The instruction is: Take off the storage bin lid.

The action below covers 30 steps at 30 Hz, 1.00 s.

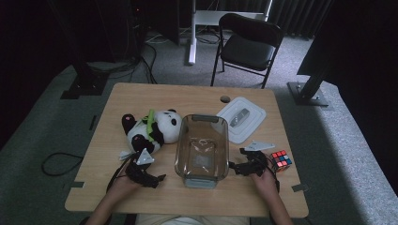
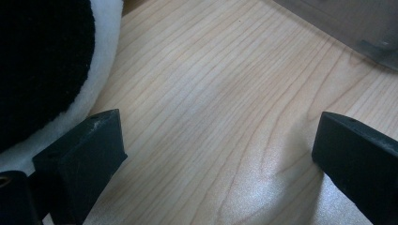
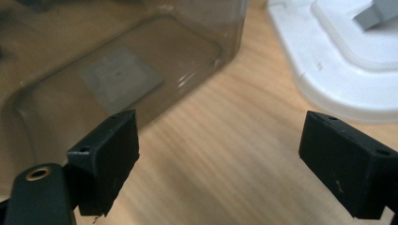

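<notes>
Resting low on the wooden table [image 1: 141,101], the left gripper [image 1: 149,177] sat just below the stuffed panda [image 1: 150,130], with its jaws spread wide and nothing between them. In the left gripper view, bare wood lay between the two black jaws, the panda's black and white fur showed beside the left jaw, and a corner of the clear plastic tub [image 2: 347,28] showed at the upper right, well apart from the jaws.

The right gripper [image 1: 240,164] rested just beside the right wall of the tub [image 1: 202,150], its jaws also spread and holding nothing. In the right gripper view the tub [image 3: 117,70] stood close beyond the left jaw, and the white lid [image 3: 338,61] lay on the table beyond the right jaw, apart from it.

The tub stood upright near the table's middle, with the panda just to its left and the lid [image 1: 241,119] lying flat at its upper right. A colour cube [image 1: 280,160] sat just to the right of the right gripper. A black folding chair [image 1: 248,44] stood on the floor beyond the table.
</notes>
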Available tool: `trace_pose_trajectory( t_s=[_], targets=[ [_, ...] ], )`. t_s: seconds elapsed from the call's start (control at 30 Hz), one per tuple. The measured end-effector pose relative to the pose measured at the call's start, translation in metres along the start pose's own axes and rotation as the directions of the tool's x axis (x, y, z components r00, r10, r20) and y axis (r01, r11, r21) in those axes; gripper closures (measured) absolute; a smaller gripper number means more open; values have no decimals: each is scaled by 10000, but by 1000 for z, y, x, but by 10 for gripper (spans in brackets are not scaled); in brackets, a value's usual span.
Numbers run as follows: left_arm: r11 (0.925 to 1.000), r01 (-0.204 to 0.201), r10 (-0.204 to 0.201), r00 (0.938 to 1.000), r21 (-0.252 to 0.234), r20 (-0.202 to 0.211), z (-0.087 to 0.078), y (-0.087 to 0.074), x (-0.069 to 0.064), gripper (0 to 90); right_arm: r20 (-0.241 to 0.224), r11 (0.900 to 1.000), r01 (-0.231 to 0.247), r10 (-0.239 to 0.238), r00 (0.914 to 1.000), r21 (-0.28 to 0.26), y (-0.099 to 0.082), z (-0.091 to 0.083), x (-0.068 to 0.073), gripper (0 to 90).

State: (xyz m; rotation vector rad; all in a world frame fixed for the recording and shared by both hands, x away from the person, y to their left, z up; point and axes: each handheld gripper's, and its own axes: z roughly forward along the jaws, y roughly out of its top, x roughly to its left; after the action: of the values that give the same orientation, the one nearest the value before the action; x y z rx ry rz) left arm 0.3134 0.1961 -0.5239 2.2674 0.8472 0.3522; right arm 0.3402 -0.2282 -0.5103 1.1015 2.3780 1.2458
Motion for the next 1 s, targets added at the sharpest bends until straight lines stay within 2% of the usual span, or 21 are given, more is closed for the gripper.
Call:
trace_pose_trajectory(
  t_s=[0.2, 0.5, 0.57, 0.67, 0.77, 0.93, 1.0],
  targets=[
    [10000, 35, -35, 10000, 7, -24, 0, 0, 0, 32, -239, 9998, 10, -6, 9997, 180, -10, 1, 1, 124],
    [10000, 62, -62, 10000, 2, -52, 0, 0, -1, 32, -220, 9979, 50, -36, 9998, 645, -15, 6, -2, 132],
    [10000, 70, -70, 10000, 4, -61, 1, 1, -1, 31, -18, 9976, 116, -115, 9999, 686, -14, 7, -2, 131],
    [10000, 83, -83, 9999, 6, -72, 1, 1, -1, 31, 493, 9952, 479, -523, 9974, 850, -14, 9, 3, 134],
    [9998, 221, -221, 9995, 23, -207, 1, 1, -2, 31, 845, 9956, 334, -409, 9956, 879, -15, 9, 6, 129],
    [9996, 285, -285, 9992, 8, -277, 2, 2, -4, 31, 928, 9967, 78, -153, 9956, 803, -15, 8, 6, 130],
    [9996, 282, -282, 9992, -7, -267, 2, 2, -4, 32, 1215, 9953, 252, -365, 9919, 933, -14, 10, 8, 128]
  ],
)
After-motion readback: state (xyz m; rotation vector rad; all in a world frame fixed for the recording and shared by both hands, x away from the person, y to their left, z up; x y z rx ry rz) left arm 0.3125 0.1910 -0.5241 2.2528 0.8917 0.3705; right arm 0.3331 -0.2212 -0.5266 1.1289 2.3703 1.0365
